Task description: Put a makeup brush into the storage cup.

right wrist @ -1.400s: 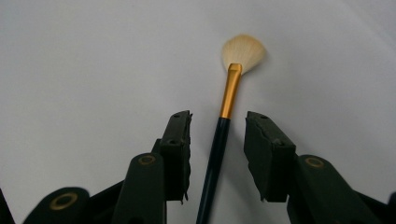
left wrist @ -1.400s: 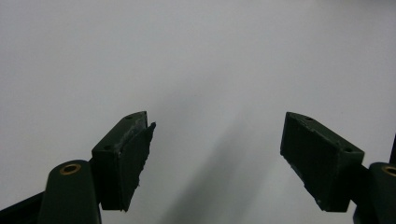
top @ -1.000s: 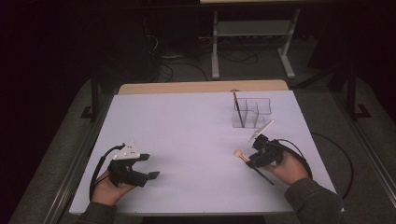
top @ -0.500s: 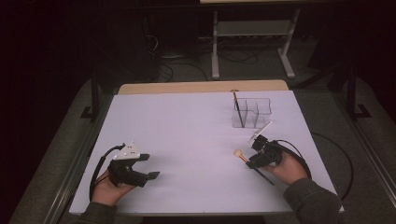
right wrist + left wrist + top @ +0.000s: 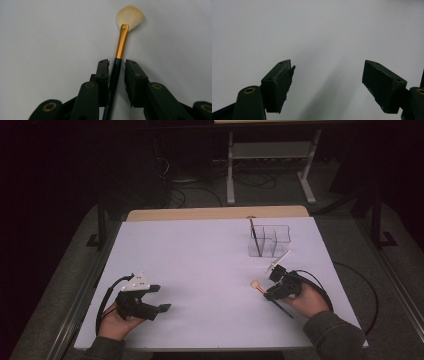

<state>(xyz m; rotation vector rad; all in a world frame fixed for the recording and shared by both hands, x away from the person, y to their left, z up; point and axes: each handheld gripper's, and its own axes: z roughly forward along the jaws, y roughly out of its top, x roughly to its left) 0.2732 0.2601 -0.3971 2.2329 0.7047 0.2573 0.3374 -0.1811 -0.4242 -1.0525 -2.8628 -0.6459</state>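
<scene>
**Right gripper closing around a brush**

While the left gripper (image 5: 159, 298) rests near the table's (image 5: 200, 255) front left with jaws spread and nothing between them, the right gripper (image 5: 117, 68) has just been closing on the brush (image 5: 122, 45). Its dark handle lies between the pads; the left pad seems to touch it, the other stands just clear. The brush lies flat at front right, bristles toward the middle, near the clear organizer (image 5: 272, 240).

left gripper (image 5: 328, 82) | jaws spread wide apart, nothing between them | white table surface (image 5: 317, 30) bare ahead of and beneath the tips
</scene>
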